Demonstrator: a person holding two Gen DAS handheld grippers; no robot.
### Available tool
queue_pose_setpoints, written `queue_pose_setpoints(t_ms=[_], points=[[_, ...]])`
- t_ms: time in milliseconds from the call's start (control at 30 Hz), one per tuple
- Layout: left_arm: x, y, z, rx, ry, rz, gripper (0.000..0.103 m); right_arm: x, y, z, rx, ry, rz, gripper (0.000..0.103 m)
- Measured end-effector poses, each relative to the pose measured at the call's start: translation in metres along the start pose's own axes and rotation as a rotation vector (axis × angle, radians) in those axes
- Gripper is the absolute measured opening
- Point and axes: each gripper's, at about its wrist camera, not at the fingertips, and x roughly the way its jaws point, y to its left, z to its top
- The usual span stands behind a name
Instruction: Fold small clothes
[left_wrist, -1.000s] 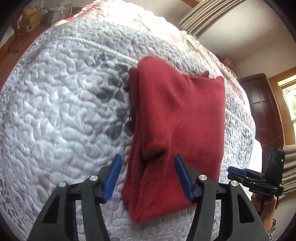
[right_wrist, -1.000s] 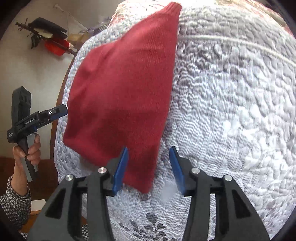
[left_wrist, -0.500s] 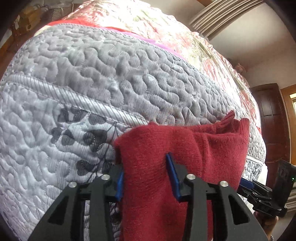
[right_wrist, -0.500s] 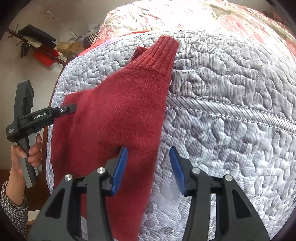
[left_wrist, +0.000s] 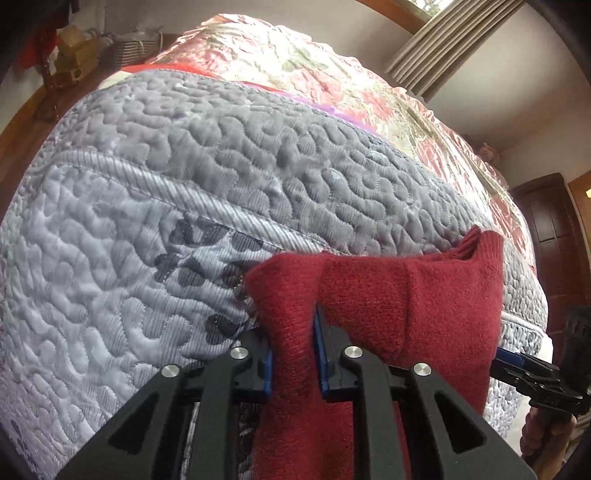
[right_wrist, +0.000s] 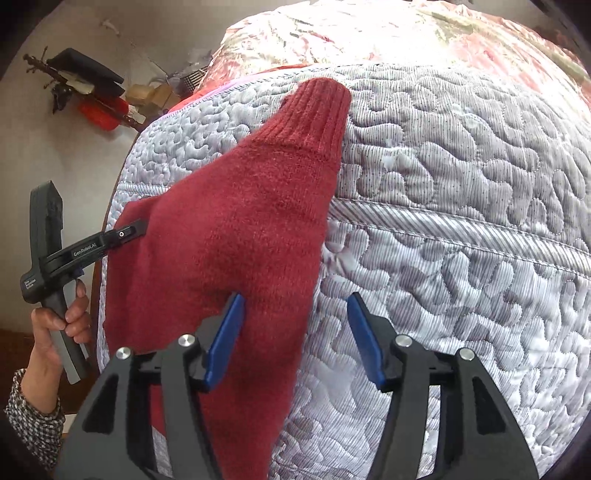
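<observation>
A red knit sweater (left_wrist: 406, 306) lies folded on a grey quilted bedspread (left_wrist: 184, 221). My left gripper (left_wrist: 295, 365) is shut on a bunched fold at the sweater's near left edge. In the right wrist view the sweater (right_wrist: 240, 240) stretches away to a ribbed cuff (right_wrist: 317, 110). My right gripper (right_wrist: 295, 339) stands open over the sweater's near right edge, red fabric against its left finger and bare quilt by its right finger. The left gripper's tip (right_wrist: 125, 234) meets the sweater's far side there, held by a hand (right_wrist: 62, 321). The right gripper (left_wrist: 517, 365) shows beyond the sweater.
A floral pink cover (left_wrist: 314, 66) lies past the grey quilt. The bed edge drops to a wooden floor (left_wrist: 22, 122) at left, with baskets and boxes (left_wrist: 110, 51) by the wall. A dark wooden door (left_wrist: 554, 240) and curtains (left_wrist: 443, 48) are at right.
My left gripper dropped low to the sweater's edge and closed on a fold of it. My right gripper moved in over the opposite edge and stayed open.
</observation>
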Motion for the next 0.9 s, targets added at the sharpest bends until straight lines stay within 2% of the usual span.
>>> queue_pose_setpoints(t_ms=[33, 100, 167, 267, 333, 400, 467, 567, 667, 833, 900], points=[[-0.003, -0.001, 0.001, 0.010, 0.012, -0.017, 0.035, -0.003, -0.001, 0.000, -0.003, -0.003, -0.001, 0.058], [-0.011, -0.001, -0.001, 0.028, 0.035, -0.058, 0.065, -0.012, -0.003, -0.004, -0.012, -0.003, 0.002, 0.060], [-0.018, 0.002, -0.005, 0.052, 0.057, -0.095, 0.075, -0.020, -0.006, -0.009, -0.015, -0.005, 0.013, 0.067], [-0.019, 0.010, -0.012, 0.062, 0.112, -0.153, 0.079, -0.022, -0.010, -0.018, 0.003, 0.008, 0.056, 0.069], [-0.013, 0.015, -0.017, 0.062, 0.147, -0.165, 0.080, -0.018, -0.011, -0.024, 0.010, 0.028, 0.085, 0.070], [-0.003, 0.019, -0.023, 0.058, 0.181, -0.175, 0.080, -0.009, -0.011, -0.028, 0.003, 0.051, 0.080, 0.070], [0.006, 0.022, -0.029, 0.042, 0.215, -0.225, 0.080, -0.003, -0.009, -0.033, 0.003, 0.071, 0.085, 0.070], [0.016, 0.018, -0.033, 0.045, 0.229, -0.262, 0.081, 0.005, -0.010, -0.036, 0.017, 0.084, 0.100, 0.072], [0.027, 0.008, -0.034, 0.059, 0.249, -0.286, 0.081, 0.009, -0.012, -0.037, 0.041, 0.086, 0.124, 0.072], [0.039, -0.015, -0.036, 0.108, 0.272, -0.280, 0.083, 0.021, -0.010, -0.033, 0.064, 0.098, 0.144, 0.074], [0.040, -0.020, -0.038, 0.114, 0.278, -0.285, 0.078, 0.022, -0.010, -0.031, 0.077, 0.093, 0.156, 0.074]])
